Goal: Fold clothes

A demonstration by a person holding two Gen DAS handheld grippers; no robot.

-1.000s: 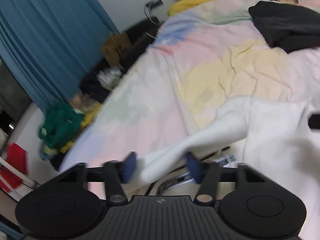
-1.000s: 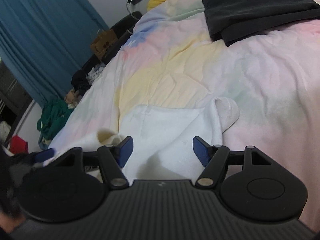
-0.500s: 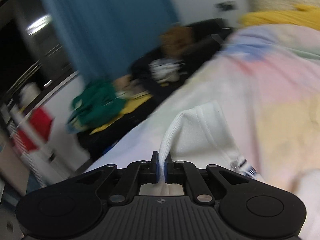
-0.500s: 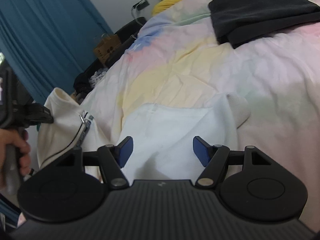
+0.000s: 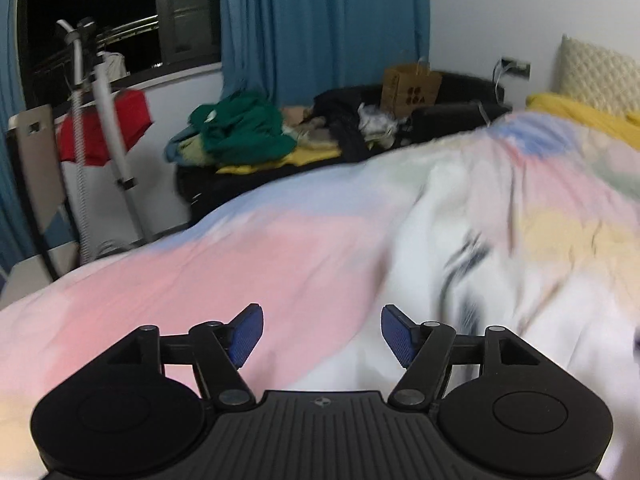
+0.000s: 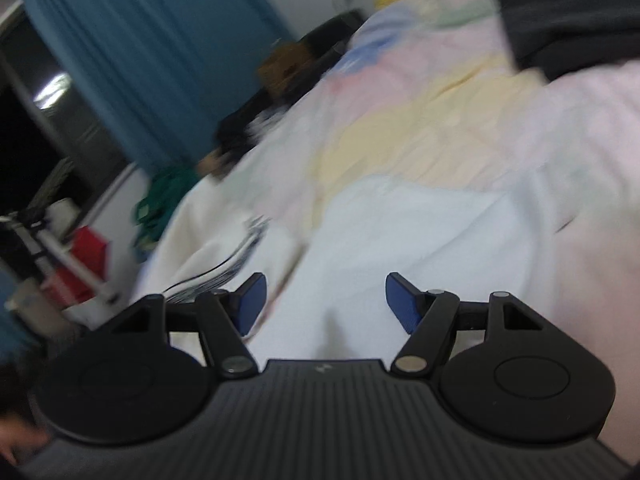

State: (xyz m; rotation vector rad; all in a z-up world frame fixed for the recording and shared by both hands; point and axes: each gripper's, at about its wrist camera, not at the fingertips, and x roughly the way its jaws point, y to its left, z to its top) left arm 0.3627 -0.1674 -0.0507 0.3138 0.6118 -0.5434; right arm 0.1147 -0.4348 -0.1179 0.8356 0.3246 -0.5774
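Observation:
A white garment [image 6: 400, 232] with black trim lies spread on the pastel bedspread [image 6: 440, 128]; in the left wrist view the white garment [image 5: 460, 240] is blurred, to the right of the fingers. My left gripper [image 5: 322, 334] hangs over the pink part of the bedspread [image 5: 240, 272], its jaws opening, nothing between them. My right gripper [image 6: 323, 300] stands open just above the white cloth, not pressing on it. The garment's left part, with the black-striped edge [image 6: 236, 256], lies folded over beside the right gripper's left finger.
A folded black garment [image 6: 568, 24] rests at the far right of the bed. Beyond the bed's left edge are a green clothes heap [image 5: 240, 128], a cardboard bag [image 5: 412, 88], a red item [image 5: 104, 128], a steamer pole [image 5: 108, 120], blue curtains [image 5: 320, 28] and a yellow pillow [image 5: 580, 116].
My left gripper closed on the white sleeve, carried it leftward, then let go and swung away. The right gripper stayed open over the cloth and tilted slightly.

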